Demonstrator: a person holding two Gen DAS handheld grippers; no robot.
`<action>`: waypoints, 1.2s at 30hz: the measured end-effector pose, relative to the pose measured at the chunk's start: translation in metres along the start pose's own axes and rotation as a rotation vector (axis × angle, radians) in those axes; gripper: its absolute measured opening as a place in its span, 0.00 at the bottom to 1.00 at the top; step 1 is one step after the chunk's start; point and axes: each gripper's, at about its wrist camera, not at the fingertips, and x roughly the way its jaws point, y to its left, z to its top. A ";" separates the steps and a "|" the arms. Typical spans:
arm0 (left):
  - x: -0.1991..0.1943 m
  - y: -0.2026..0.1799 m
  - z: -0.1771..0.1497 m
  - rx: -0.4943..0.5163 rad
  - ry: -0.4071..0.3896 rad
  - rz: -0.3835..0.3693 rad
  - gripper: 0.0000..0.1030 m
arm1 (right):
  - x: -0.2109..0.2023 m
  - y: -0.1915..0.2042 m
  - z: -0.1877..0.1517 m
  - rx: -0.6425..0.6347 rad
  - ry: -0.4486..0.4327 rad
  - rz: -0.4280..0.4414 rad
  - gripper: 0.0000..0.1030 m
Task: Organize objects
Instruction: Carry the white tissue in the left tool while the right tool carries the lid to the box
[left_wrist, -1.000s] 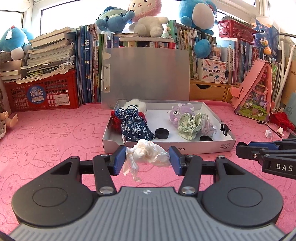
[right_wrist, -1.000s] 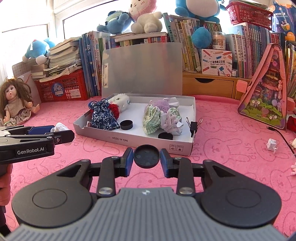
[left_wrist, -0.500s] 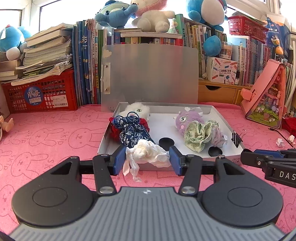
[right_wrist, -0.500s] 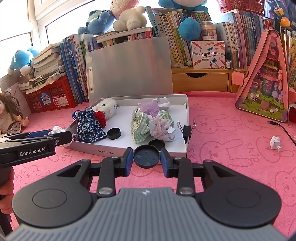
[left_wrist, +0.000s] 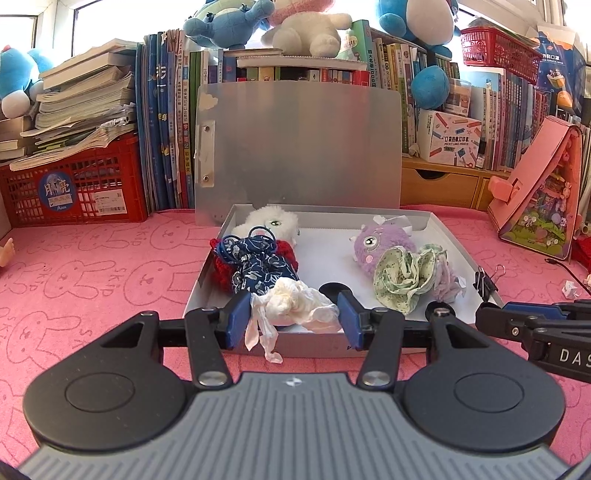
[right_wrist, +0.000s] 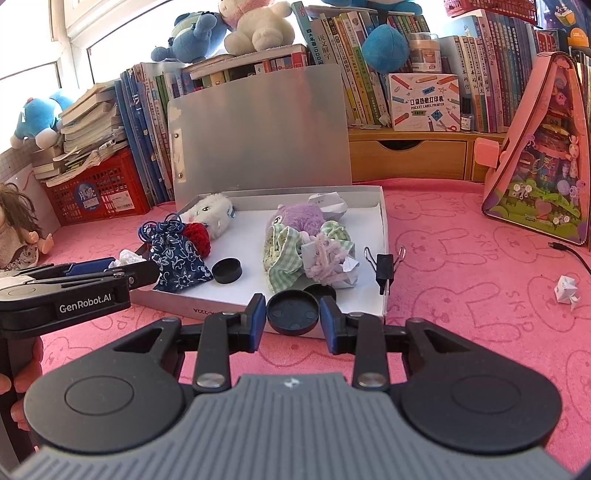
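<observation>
An open white box (left_wrist: 448, 240) with its grey lid (left_wrist: 299, 147) upright is set on the pink surface (left_wrist: 92, 266). Inside it are held a white plush (left_wrist: 271, 223) and blue floral pouch (left_wrist: 258, 267) at left, a purple plush (left_wrist: 380, 243) and green cloth (left_wrist: 400, 278) at right, and a black cap (right_wrist: 227, 270). Crumpled white tissue (left_wrist: 295, 304) is clamped in the left claw (left_wrist: 293, 321) over the near wall. A black round lid (right_wrist: 293, 312) is gripped by the right claw (right_wrist: 293, 321) at the near edge.

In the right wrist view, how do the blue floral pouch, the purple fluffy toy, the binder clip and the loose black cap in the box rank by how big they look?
Largest to smallest:
1. blue floral pouch and purple fluffy toy: too alike to rank; the toy is partly hidden.
2. binder clip
3. black cap, close to the clip.
</observation>
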 end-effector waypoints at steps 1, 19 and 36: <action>0.002 0.000 0.001 0.002 0.000 0.000 0.56 | 0.001 -0.001 0.002 0.006 0.001 0.002 0.37; 0.051 0.005 0.011 -0.010 0.046 -0.017 0.56 | 0.047 -0.017 0.025 0.162 0.095 0.082 0.37; 0.077 -0.005 0.029 0.068 -0.004 -0.062 0.56 | 0.078 -0.023 0.031 0.179 0.111 0.031 0.36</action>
